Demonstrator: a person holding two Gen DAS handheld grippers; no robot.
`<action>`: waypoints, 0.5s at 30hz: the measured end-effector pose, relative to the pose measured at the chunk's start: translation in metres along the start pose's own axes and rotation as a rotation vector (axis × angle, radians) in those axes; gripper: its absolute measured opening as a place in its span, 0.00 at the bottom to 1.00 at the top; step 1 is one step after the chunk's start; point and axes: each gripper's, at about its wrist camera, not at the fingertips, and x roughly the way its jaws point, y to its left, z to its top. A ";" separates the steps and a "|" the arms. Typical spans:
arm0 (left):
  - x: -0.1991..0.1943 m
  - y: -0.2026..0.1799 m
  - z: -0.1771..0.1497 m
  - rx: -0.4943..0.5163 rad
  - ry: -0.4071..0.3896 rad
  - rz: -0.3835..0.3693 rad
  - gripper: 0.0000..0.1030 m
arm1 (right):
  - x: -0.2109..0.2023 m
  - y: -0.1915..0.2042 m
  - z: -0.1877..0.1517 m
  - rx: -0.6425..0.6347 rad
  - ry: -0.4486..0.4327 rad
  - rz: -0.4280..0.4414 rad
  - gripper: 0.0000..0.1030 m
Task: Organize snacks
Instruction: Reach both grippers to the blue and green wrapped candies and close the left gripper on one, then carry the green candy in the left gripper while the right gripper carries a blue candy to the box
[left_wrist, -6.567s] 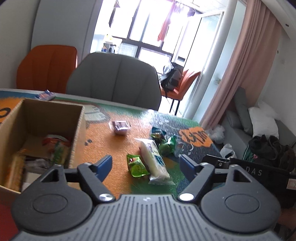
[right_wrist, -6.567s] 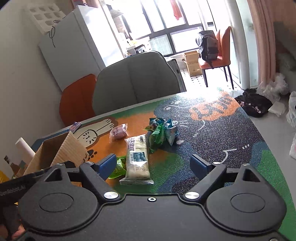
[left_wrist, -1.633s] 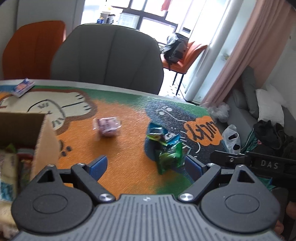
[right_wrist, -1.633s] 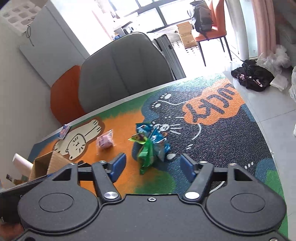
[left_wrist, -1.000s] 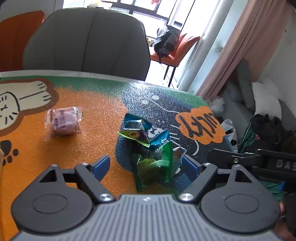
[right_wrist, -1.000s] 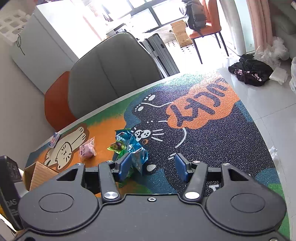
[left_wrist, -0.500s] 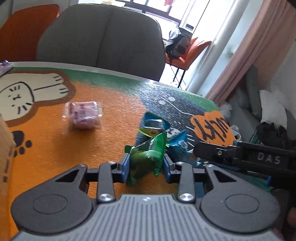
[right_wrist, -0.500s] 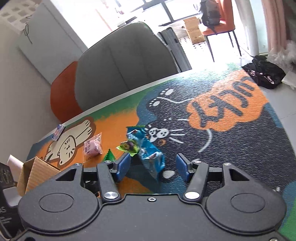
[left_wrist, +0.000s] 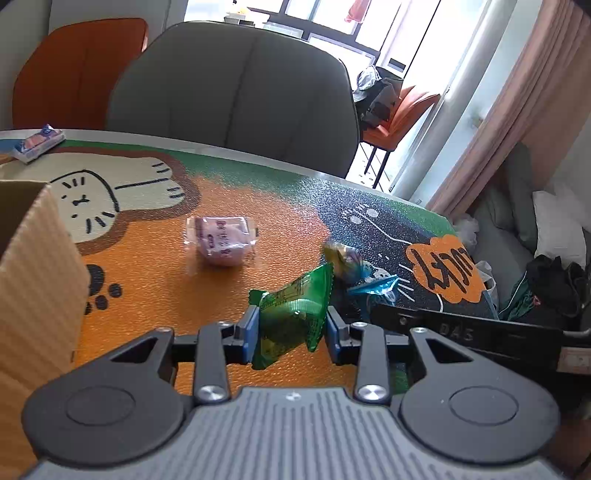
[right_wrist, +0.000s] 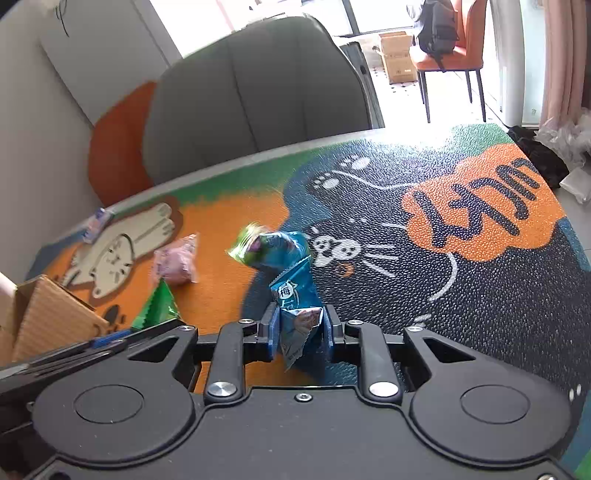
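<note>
My left gripper (left_wrist: 290, 330) is shut on a green snack packet (left_wrist: 293, 314) and holds it above the orange part of the table mat. The packet's tip shows in the right wrist view (right_wrist: 157, 306). My right gripper (right_wrist: 300, 330) is shut on a blue snack packet (right_wrist: 295, 295) and lifts it off the mat. A second blue-and-green packet (right_wrist: 264, 247) hangs blurred just beyond it, and shows in the left wrist view (left_wrist: 341, 256). A pink wrapped snack (left_wrist: 221, 240) lies on the mat. The cardboard box (left_wrist: 33, 273) stands at the left.
A small blue-and-red packet (left_wrist: 37, 142) lies at the table's far left edge. A grey chair (left_wrist: 236, 96) and an orange chair (left_wrist: 74, 70) stand behind the table. The table edge drops off at the right to bags (left_wrist: 550, 280) on the floor.
My right gripper has closed on the blue packet and raised it. My left gripper has lifted the green packet and drawn back toward the box.
</note>
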 end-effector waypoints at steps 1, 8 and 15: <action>-0.003 0.001 0.000 0.000 -0.003 0.002 0.35 | -0.005 0.003 -0.001 -0.008 -0.008 0.002 0.21; -0.025 0.007 -0.005 -0.011 -0.030 -0.006 0.35 | -0.036 0.012 -0.005 0.004 -0.070 0.045 0.21; -0.068 0.011 -0.013 -0.004 -0.094 -0.023 0.35 | -0.063 0.039 -0.018 -0.023 -0.131 0.109 0.21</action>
